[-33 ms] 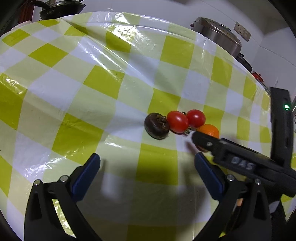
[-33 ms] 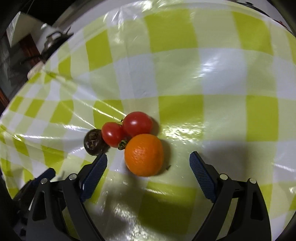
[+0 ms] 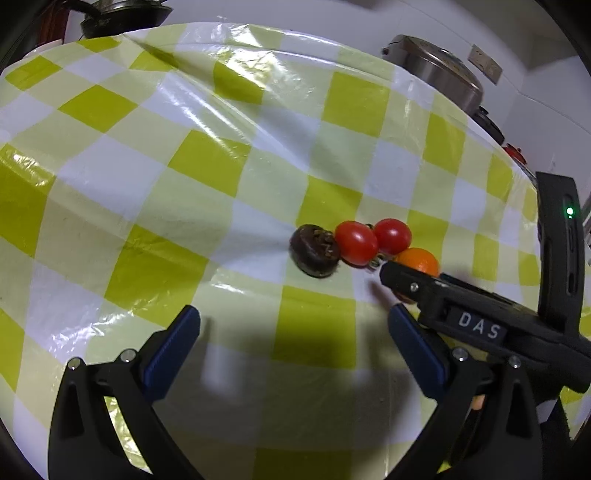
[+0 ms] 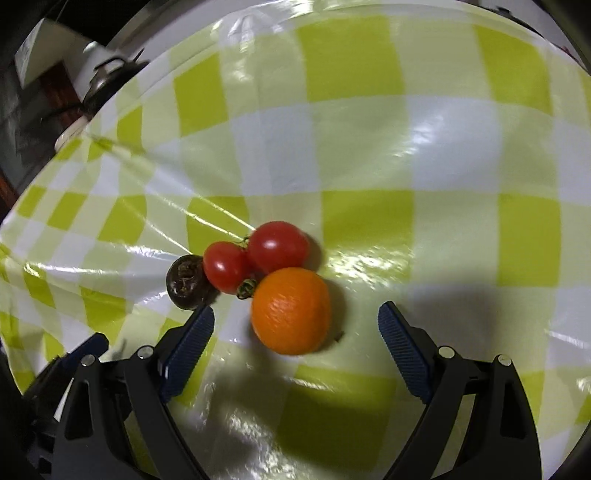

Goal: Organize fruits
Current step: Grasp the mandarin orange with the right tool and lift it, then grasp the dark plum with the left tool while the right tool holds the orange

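Observation:
On the checked tablecloth (image 3: 192, 162) four fruits lie touching in a cluster: a dark brown fruit (image 4: 184, 282), two red tomatoes (image 4: 226, 266) (image 4: 277, 246) and an orange (image 4: 290, 311). My right gripper (image 4: 296, 314) is open, and the orange sits between its blue pads without touching them. My left gripper (image 3: 293, 317) is open and empty, a short way in front of the dark fruit (image 3: 314, 251) and the tomatoes (image 3: 356, 242). In the left wrist view the right gripper's black body (image 3: 480, 325) hides part of the orange (image 3: 419, 260).
A steel pot (image 3: 436, 70) stands beyond the table's far right edge, with a wall socket (image 3: 487, 66) behind it. A dark pan (image 3: 122, 14) sits past the far left edge. The right wrist view shows a kettle (image 4: 107, 74) beyond the table's left rim.

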{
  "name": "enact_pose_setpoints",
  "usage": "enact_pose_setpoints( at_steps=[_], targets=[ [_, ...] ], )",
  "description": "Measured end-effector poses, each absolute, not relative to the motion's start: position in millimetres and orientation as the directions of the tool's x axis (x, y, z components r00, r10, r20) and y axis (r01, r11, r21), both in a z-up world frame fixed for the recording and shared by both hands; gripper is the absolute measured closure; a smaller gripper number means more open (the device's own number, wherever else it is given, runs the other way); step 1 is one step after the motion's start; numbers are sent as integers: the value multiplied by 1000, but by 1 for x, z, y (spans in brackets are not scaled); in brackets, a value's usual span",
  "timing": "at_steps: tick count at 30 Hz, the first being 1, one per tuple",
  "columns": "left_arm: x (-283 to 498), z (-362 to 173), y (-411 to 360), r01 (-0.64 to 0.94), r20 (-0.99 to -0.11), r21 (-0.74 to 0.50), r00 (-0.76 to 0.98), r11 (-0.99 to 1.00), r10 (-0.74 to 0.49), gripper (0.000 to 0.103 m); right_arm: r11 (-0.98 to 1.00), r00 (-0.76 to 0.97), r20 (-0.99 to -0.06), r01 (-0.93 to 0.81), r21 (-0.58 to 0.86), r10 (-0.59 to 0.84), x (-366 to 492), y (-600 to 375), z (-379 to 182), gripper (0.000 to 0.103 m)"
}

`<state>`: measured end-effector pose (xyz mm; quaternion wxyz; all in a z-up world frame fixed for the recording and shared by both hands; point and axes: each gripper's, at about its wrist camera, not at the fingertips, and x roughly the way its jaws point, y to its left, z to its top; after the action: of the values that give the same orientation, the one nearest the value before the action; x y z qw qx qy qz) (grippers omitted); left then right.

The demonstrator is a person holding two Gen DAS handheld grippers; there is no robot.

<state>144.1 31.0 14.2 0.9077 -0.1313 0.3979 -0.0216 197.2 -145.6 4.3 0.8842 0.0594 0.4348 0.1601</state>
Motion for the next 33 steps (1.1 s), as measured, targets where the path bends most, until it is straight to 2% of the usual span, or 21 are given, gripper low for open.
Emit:
enact_pose_setpoints(
  at_steps=[1, 4, 5, 13, 22, 24, 27, 29, 33],
  targets=[
    [144, 14, 32, -65, -716, -261, 682, 963, -148, 1, 942, 577, -746, -249, 227, 333, 197, -142, 6, 24],
    [145, 13, 31, -59, -719, -259, 678, 964, -152, 1, 942, 578, -747, -255, 217, 328, 196, -140, 5, 46],
    [145, 13, 31, -57, -719, -259, 678, 964, -152, 1, 943, 577, -749, -254, 216, 327, 196, -141, 4, 59],
    [145, 12, 31, -53, -716, -265, 680, 963, -159, 1, 929, 620, -693, -252, 270, 369, 179, -165, 11, 61],
    [153, 10, 19, -5, -755, -234, 631, 972, -178, 1, 841, 666, -599, -81, 535, 445, 137, -263, 0, 61],
    [159, 11, 11, 48, -769, -206, 610, 977, -192, 1, 823, 675, -583, -63, 565, 452, 139, -272, -1, 60],
    [167, 18, -2, 134, -760, -46, 639, 990, -122, 1, 830, 679, -576, -88, 551, 455, 137, -267, 1, 60],
    [182, 20, -9, 266, -780, 52, 612, 962, -127, 1, 841, 673, -581, -115, 528, 457, 136, -261, 3, 60],
    [206, 19, -2, 440, -812, 43, 539, 897, -225, 1, 845, 667, -585, -130, 518, 461, 137, -254, 4, 60]
  ],
)
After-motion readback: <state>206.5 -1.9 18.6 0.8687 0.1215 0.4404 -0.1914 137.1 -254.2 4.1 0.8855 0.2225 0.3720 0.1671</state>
